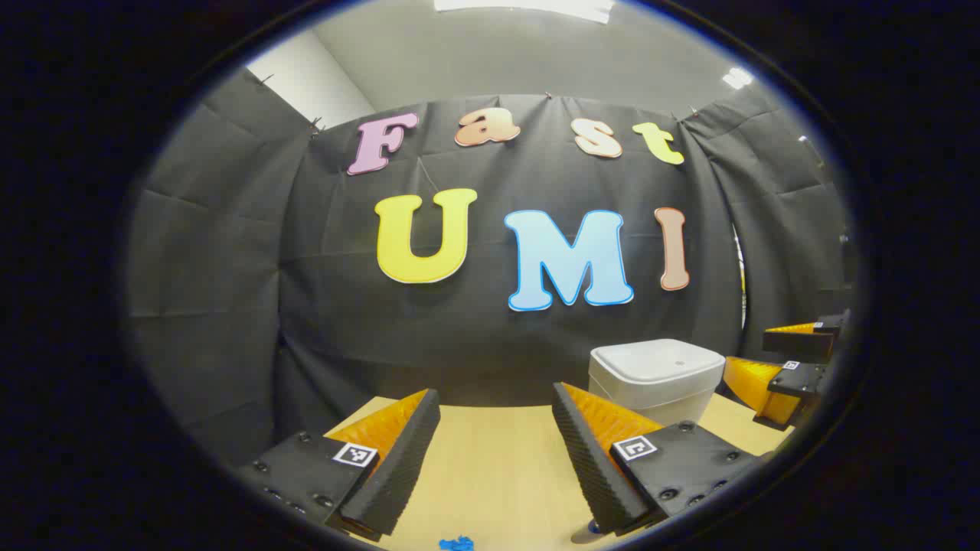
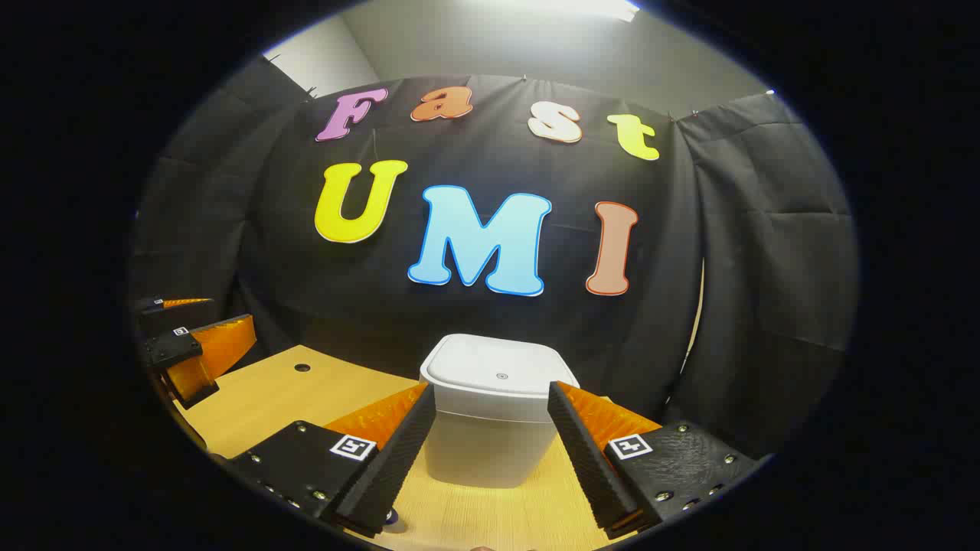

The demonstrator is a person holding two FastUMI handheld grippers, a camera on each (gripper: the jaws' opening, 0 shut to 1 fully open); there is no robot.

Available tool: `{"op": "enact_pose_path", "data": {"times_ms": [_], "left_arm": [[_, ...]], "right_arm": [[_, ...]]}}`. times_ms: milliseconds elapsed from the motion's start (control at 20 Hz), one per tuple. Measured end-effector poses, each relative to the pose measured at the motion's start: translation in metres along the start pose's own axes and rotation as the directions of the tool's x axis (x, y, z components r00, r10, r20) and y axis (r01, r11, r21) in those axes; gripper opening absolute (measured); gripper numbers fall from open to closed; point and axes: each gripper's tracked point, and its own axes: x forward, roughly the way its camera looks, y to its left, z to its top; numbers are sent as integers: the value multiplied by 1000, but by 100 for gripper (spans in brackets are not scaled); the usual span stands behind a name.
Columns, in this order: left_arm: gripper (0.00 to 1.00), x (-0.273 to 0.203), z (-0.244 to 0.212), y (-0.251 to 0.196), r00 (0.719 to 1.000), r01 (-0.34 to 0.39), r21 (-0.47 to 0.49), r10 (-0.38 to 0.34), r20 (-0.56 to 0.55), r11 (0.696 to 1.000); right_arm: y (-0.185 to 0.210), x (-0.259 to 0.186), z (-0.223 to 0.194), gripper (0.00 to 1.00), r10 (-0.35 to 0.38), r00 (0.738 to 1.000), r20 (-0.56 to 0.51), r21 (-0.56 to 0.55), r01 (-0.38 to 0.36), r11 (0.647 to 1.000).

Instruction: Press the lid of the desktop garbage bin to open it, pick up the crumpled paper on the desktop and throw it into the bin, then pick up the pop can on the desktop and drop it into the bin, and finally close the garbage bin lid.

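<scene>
lid shut, both claws wide and empty

in the right gripper view the right claw (image 2: 490, 444) hangs wide above the worktop (image 2: 490, 520), its fingers framing the bin (image 2: 494, 428) just ahead, likely lined up to press the shut lid (image 2: 498, 375). in the left gripper view the left claw (image 1: 494, 451) also stands wide, empty over bare worktop, with the bin off to its right, probably waiting its turn. a blue scrap (image 1: 456, 544) lies below it; i cannot tell what it is.

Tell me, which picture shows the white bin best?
The right gripper view: the garbage bin sits centered between the open right gripper, closed lid and front wall visible. The left gripper view shows the bin off to the right, partly behind a finger.
</scene>
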Motion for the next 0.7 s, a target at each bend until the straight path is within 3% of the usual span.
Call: {"op": "enact_pose_path", "data": {"times_ms": [50, 700], "left_arm": [[96, 1, 0, 1, 1000, 1, 2, -1, 1, 1000], [100, 8, -10, 8, 999, -34, -8, 34, -24, 999]], "right_arm": [[1, 1, 1, 95, 0, 1000, 2, 0, 0, 1000], [6, 12, -1, 94, 25, 1000, 13, -5, -25, 1000]]}}
